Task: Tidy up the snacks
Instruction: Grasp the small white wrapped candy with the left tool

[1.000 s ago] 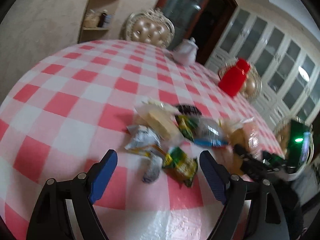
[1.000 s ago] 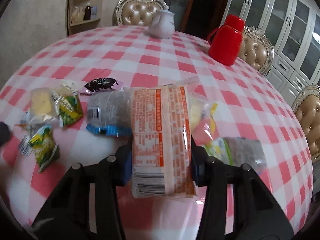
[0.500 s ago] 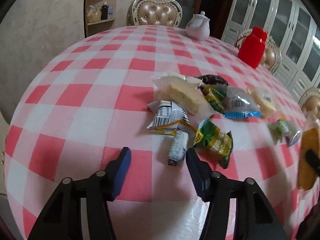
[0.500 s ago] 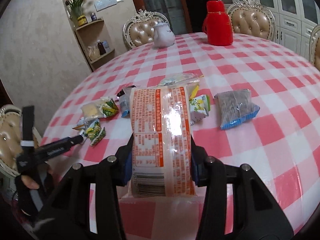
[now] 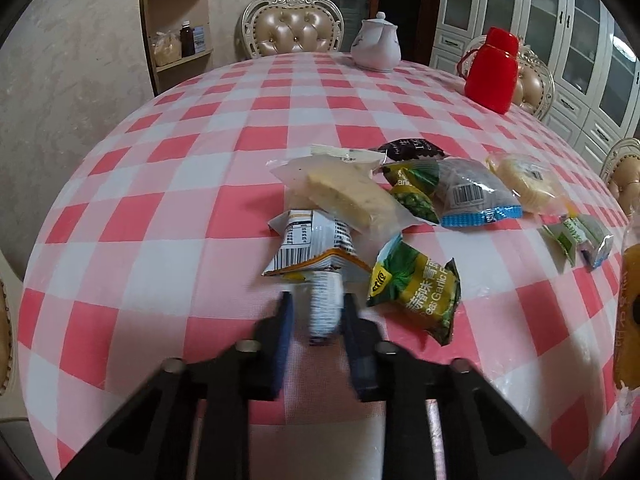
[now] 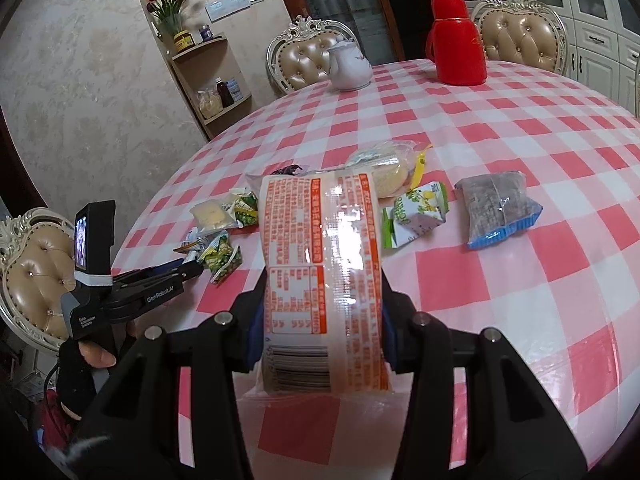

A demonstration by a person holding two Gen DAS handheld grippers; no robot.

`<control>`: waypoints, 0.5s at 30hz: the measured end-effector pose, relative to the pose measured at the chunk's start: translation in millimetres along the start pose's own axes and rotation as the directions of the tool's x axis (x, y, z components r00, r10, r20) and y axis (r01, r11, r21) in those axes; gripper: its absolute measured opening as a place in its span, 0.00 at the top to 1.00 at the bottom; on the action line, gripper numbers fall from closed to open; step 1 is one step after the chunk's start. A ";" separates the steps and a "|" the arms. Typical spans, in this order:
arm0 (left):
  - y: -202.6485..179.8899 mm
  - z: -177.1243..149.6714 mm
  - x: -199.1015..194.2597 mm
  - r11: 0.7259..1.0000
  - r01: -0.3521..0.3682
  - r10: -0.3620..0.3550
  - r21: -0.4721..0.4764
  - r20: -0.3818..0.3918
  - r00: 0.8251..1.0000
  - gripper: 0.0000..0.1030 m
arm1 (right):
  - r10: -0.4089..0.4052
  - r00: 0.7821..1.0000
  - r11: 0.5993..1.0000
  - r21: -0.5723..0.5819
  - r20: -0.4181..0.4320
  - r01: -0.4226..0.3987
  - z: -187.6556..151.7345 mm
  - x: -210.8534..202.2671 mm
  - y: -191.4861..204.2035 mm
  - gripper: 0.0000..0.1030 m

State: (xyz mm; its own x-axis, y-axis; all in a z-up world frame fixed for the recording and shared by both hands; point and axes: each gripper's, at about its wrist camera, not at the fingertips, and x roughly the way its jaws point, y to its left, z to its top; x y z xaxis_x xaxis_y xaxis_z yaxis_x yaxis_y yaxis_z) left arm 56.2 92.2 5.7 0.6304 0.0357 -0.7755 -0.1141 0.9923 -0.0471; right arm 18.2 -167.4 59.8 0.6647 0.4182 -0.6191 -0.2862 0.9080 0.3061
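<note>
In the left wrist view, the left gripper [image 5: 316, 312] sits at lower centre of the frame. Its jaws have just been closing and now pinch a small white-wrapped snack [image 5: 325, 304], the pads pressed against its two sides. That packet lies at the near end of the pile, its far end tucked under a white packet with a barcode [image 5: 310, 246]. It looks light, soft and crinkly, likely to squash or slide in its foil, so a hold across the middle of its body seems safer than one on the sealed end.

Right of it, just beside the right-hand finger, lies a green garlic-pea packet [image 5: 416, 290]. Above, toward mid-frame, a clear-wrapped pale cake [image 5: 352, 196] overlaps the barcode packet; it looks crumbly and would want a gentle pinch. Further right come a grey packet with a blue edge [image 5: 472, 196] and a clear bag of round biscuits [image 5: 524, 180], all on the checked tablecloth [image 5: 192, 184].

In the right wrist view, the left gripper shows at the left edge of the frame, its tip among the small packets. At centre, the right gripper [image 6: 322, 300] is clamped on a long orange-printed packet [image 6: 320, 264], held across its width near the barcode end and lifted off the cloth. It appears glossy and slippery, soft inside, and its free far end may sag. To its right a green-and-white packet [image 6: 416, 212] and a dark packet with a blue edge [image 6: 500, 208] rest well apart from the jaws.
</note>
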 end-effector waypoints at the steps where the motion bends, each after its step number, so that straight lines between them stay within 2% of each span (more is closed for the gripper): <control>1: 1.9 -0.5 -0.6 1.000 0.019 -0.019 -0.013 0.002 1.000 0.85 | -0.001 1.000 1.000 0.000 -0.001 0.001 -0.8 -0.3 -0.2 0.52; 3: 2.2 -1.8 -2.5 0.999 0.046 -0.046 -0.021 0.007 0.999 0.85 | -0.005 1.000 1.000 -0.006 -0.001 0.005 -1.8 0.6 1.3 0.52; 9: -3.4 -4.0 -13.6 0.999 0.039 -0.039 -0.001 0.055 0.998 0.85 | -0.034 0.999 0.999 -0.025 -0.017 0.034 -4.9 8.5 3.4 0.52; 11: -3.9 -5.5 -18.0 0.998 0.057 -0.056 -0.011 0.064 0.996 0.85 | -0.030 0.999 1.000 -0.009 -0.029 0.029 -6.4 11.1 0.9 0.52; 15: -17.1 -13.1 -40.9 0.997 0.078 -0.078 0.002 0.135 0.988 0.85 | -0.021 0.999 1.000 0.007 -0.029 0.021 -14.2 6.0 1.6 0.52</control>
State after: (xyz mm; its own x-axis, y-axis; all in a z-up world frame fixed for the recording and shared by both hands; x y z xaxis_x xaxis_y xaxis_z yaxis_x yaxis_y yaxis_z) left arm 22.3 72.2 29.9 0.7353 -0.0259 -0.6773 -0.0629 0.9924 -0.1062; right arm 12.0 -163.2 46.3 0.6501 0.4000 -0.6461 -0.2677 0.9163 0.2979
